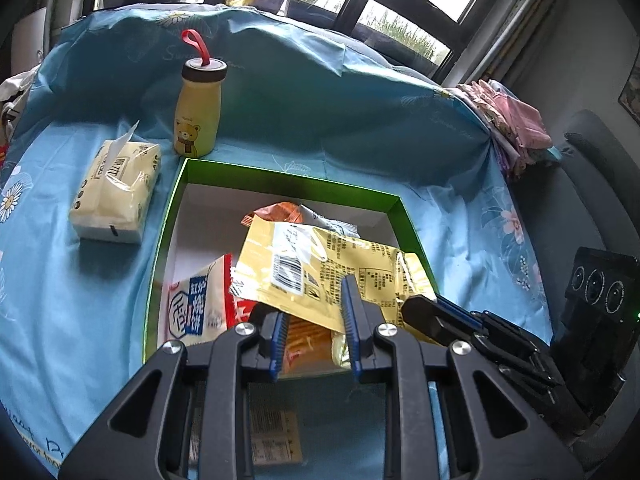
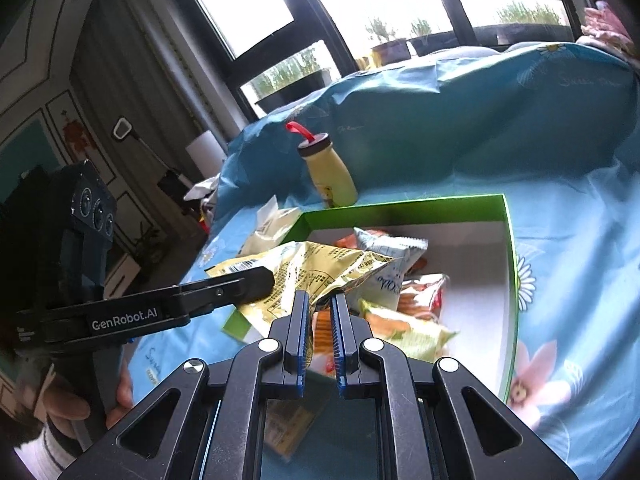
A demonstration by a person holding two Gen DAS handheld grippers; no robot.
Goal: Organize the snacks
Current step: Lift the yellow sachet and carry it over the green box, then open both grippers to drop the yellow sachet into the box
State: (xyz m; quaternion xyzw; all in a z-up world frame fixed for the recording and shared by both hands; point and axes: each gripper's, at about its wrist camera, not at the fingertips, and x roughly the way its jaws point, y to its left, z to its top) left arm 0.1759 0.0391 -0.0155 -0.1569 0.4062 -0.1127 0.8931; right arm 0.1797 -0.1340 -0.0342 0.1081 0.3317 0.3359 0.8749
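Jaws of both grippers pinching yellow snack bag (image 1: 320,268) (image 2: 316,272) above green box (image 1: 408,220) (image 2: 508,240), left gripper (image 1: 316,320), right gripper (image 2: 318,320)

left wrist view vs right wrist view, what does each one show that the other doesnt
Only the left wrist view shows the red-and-white snack packet in the box's near-left corner and the pink folded cloth at far right.

Only the right wrist view shows the person's hand on the left tool's handle, the white-blue packet from its front, and the green-orange packet.

Both show the green box, the big yellow snack bag, the yellow bear bottle and the tissue pack.
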